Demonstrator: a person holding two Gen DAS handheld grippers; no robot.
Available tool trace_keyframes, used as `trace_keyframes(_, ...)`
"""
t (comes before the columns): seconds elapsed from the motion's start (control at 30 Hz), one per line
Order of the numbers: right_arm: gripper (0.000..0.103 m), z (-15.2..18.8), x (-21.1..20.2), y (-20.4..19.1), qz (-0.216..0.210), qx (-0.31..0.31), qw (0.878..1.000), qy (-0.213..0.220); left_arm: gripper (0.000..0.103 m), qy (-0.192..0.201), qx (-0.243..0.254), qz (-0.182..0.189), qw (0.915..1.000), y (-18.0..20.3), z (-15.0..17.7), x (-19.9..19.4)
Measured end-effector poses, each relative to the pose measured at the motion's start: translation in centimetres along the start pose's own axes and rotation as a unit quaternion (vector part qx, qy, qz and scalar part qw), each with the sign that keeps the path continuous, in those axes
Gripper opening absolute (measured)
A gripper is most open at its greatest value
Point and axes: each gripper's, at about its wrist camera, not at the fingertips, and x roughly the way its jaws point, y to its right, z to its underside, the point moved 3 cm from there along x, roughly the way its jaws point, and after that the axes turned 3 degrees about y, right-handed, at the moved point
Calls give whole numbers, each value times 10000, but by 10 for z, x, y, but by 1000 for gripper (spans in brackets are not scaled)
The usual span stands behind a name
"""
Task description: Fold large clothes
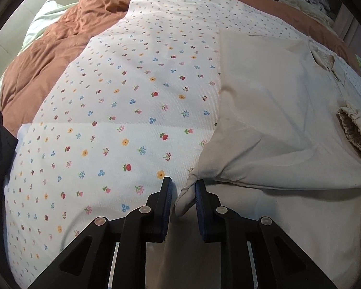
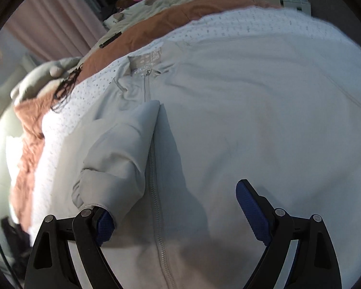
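Pinching a bunched edge of the cream jacket (image 1: 272, 120) between my left fingers (image 1: 183, 187), I should lift it and carry it across evenly so the fold lands flat. My right fingers (image 2: 175, 207) are spread wide over the zipper (image 2: 156, 192), gripping nothing, with the folded sleeve (image 2: 122, 154) touching one. The jacket lies on the flowered sheet (image 1: 103, 125) on the bed, with open sheet to my left.

Both wrist views look down, close, sharing the jacket (image 1: 276, 110) (image 2: 252, 120) on the bed.
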Motion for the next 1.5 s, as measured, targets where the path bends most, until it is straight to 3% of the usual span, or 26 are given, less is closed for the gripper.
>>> trace_keyframes(0.2,73,1,5,6,-1001,814,9915,-160,20,-22,-127,98,9999,-4,-1,1)
trace_keyframes(0.33,59,7,16,20,-1855,1753,9661,-395,20,-44,-195,120,9997,-5,-2,2)
trace_keyframes(0.6,58,1,16,41,-2275,2640,9372,-147,20,-53,-246,134,9996,-5,-3,2)
trace_keyframes(0.7,58,1,12,50,-1974,2716,9419,-5,20,-47,-254,112,9996,-7,-3,3)
trace_keyframes(0.83,53,-1,-2,75,-1683,3061,9361,406,20,-40,-305,92,9995,-9,-4,3)
trace_keyframes(0.9,53,-5,-8,83,-1403,3022,9413,539,20,-45,-336,102,9994,-10,-4,4)
trace_keyframes(1.1,53,-5,-14,81,-988,2927,9498,487,20,-23,-235,32,9997,-7,-3,3)
trace_keyframes(1.33,56,11,-51,87,-354,3075,9444,1113,20,-11,-281,78,9996,-7,-4,3)
trace_keyframes(1.4,69,14,-44,74,-531,3000,9480,922,20,5,-273,84,9996,-7,-4,3)
trace_keyframes(1.5,71,19,-20,65,-669,2907,9537,392,20,49,-293,122,9995,-8,-3,1)
